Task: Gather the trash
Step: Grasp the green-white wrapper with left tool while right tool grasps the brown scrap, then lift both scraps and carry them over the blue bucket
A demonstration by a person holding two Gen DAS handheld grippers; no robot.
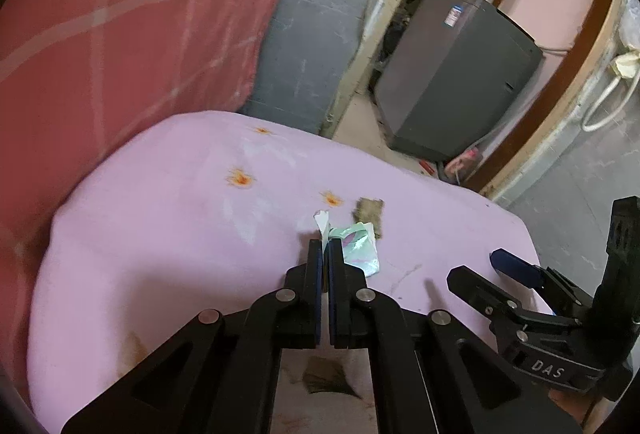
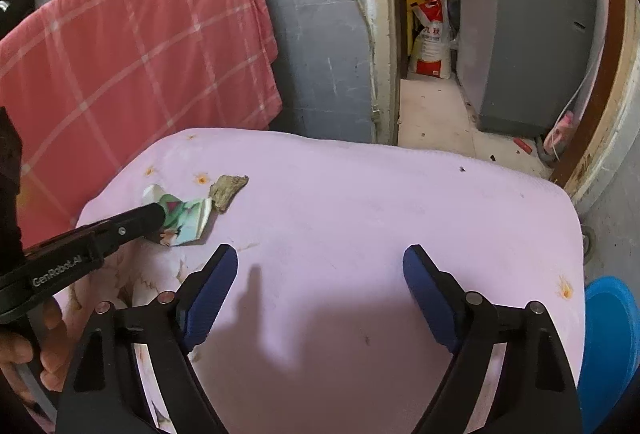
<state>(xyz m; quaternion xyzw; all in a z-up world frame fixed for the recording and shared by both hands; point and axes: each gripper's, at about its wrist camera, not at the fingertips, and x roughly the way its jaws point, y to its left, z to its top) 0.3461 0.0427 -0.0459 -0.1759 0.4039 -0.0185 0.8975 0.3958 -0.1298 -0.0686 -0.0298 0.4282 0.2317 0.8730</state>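
A crumpled green-and-white wrapper (image 1: 358, 248) lies on the pink cloth-covered table (image 1: 160, 254). My left gripper (image 1: 325, 244) is shut on the wrapper's near edge, and a white corner sticks up between the tips. The right wrist view shows the same grip from the side, with the left gripper (image 2: 158, 211) on the wrapper (image 2: 190, 220). A brown scrap (image 1: 369, 211) (image 2: 228, 189) lies just beyond the wrapper and touches it. My right gripper (image 2: 320, 258) is open over bare pink cloth with nothing between its fingers; it appears as the right gripper (image 1: 476, 268) to the wrapper's right.
Another brown scrap (image 1: 326, 380) lies under my left gripper near the table's front. A red checked cloth (image 2: 140, 53) hangs behind the table at left. A blue tub (image 2: 608, 334) stands off the table's right edge. A grey appliance (image 2: 528, 33) fills the doorway beyond.
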